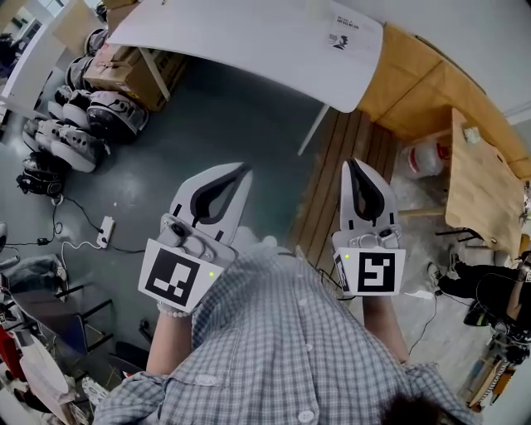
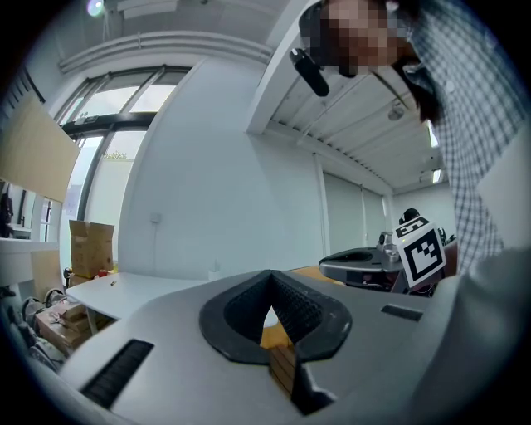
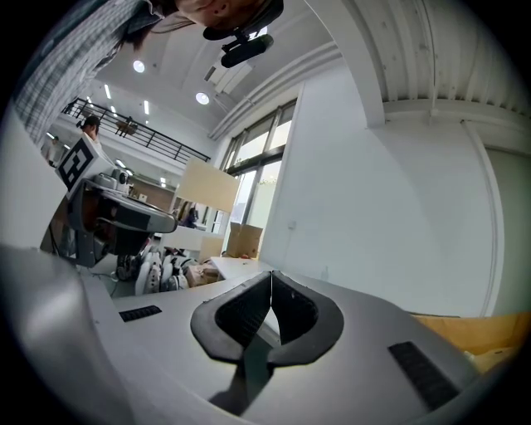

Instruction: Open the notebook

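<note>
One pale flat thing with dark print lies near the right end of the white counter; whether it is the notebook cannot be told. The left gripper and right gripper hang level, side by side, well short of that counter's near edge, fingers together on nothing. Grey floor lies open between them and the edge, and a wooden counter stands at the right.
</note>
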A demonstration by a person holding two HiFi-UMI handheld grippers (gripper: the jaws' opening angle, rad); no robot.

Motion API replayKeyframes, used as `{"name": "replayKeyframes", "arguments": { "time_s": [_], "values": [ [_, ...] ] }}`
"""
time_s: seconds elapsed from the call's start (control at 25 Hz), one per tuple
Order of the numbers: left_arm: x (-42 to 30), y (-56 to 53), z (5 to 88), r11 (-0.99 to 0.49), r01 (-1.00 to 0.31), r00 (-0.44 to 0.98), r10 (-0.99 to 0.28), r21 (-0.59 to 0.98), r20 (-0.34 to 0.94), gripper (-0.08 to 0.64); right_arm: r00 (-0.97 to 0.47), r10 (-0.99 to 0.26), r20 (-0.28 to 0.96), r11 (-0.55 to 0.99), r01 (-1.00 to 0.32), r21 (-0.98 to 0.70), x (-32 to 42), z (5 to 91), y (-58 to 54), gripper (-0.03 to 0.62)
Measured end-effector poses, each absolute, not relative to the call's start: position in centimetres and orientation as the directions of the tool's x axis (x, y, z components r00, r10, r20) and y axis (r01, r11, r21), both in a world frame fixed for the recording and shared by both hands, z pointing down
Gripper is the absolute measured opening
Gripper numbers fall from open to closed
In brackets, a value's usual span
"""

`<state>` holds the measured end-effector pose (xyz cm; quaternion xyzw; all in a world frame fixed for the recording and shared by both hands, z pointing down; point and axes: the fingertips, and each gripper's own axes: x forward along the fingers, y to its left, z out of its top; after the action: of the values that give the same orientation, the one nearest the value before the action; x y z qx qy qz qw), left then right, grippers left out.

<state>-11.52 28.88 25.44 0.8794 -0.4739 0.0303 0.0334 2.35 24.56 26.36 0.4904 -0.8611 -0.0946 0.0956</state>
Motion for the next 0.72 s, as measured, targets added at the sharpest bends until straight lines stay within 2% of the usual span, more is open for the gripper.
{"name": "replayKeyframes", "arguments": {
  "time_s": [0.72],
  "values": [
    [-12.1,19.2,25.9,-0.655,-0.755,0.656,-0.75,0.044,0.091,0.008,-0.382,-0.917,0.114,0.399,-0.875,0.275,2.3,27.3,17.6,0.02]
  ]
}}
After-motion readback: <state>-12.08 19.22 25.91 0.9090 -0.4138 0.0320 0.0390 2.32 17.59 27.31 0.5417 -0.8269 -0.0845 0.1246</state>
